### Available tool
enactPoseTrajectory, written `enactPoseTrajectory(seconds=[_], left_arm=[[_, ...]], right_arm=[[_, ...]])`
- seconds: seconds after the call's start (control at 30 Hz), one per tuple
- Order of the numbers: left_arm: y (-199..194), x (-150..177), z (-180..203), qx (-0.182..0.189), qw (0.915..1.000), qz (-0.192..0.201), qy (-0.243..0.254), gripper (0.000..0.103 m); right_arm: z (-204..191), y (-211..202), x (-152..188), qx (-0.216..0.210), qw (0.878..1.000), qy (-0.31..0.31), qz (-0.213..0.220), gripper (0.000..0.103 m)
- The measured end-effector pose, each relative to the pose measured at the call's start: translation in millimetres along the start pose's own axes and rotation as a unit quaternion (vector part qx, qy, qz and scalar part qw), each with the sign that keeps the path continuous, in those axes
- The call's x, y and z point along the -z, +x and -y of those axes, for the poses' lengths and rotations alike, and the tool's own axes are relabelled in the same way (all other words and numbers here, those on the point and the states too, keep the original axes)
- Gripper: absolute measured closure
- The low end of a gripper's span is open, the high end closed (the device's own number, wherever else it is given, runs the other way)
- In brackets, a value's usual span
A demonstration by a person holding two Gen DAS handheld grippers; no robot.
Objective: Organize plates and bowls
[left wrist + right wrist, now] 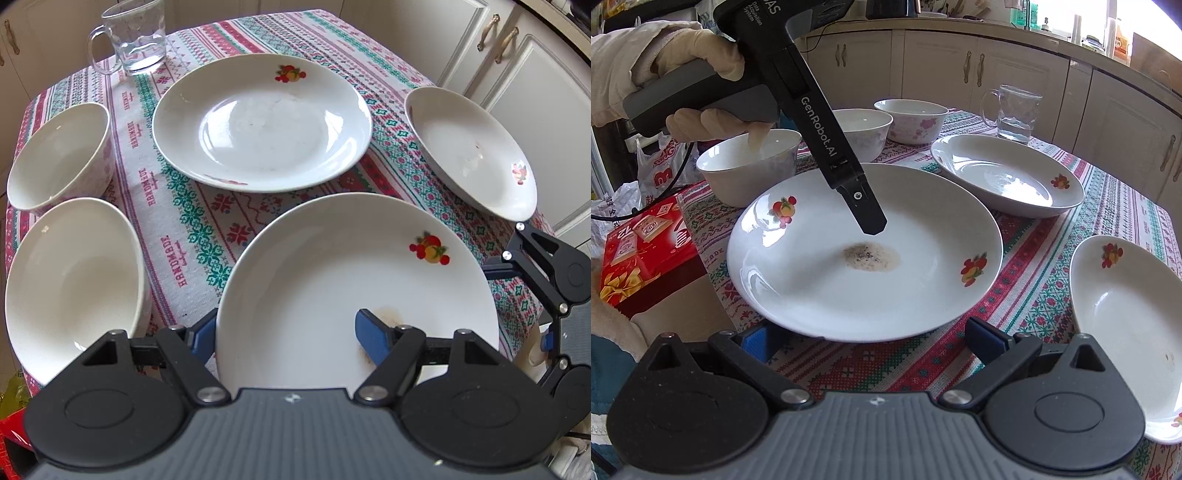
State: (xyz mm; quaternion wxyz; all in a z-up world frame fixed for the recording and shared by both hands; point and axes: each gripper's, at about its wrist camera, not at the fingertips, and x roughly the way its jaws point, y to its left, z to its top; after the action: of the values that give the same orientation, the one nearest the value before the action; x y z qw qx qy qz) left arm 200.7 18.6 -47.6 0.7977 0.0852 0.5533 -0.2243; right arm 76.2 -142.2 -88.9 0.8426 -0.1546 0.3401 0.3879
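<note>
A white plate with a brown stain (351, 280) (864, 258) lies nearest on the patterned tablecloth (207, 229). My left gripper (288, 332) straddles its rim: one blue pad rests inside by the stain, the other sits outside, half hidden behind the rim, so it is shut on the plate. From the right wrist view its fingers (868, 214) reach down into the plate. My right gripper (871, 341) is open at the plate's near edge and holds nothing. Two more fruit-print plates (262, 122) (469, 147) and two white bowls (59, 155) (74, 288) lie around.
A glass mug (133, 37) with some water stands at the far corner. A third bowl (912, 118) sits at the back. A red box (646, 251) lies off the table's left edge. A gloved hand (683, 55) holds the left gripper. Kitchen cabinets (1015, 70) surround the table.
</note>
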Motion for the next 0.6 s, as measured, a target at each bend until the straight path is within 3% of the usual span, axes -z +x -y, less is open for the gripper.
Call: enactPoseTrajectory(seconds=[0.6], left_arm=[[3.3, -9.0, 2.4, 0.024, 0.9995, -0.013, 0.016, 0.027]], right_arm=[[-2.4, -2.0, -3.2, 0.008, 1.0, -0.017, -0.006, 0.0]])
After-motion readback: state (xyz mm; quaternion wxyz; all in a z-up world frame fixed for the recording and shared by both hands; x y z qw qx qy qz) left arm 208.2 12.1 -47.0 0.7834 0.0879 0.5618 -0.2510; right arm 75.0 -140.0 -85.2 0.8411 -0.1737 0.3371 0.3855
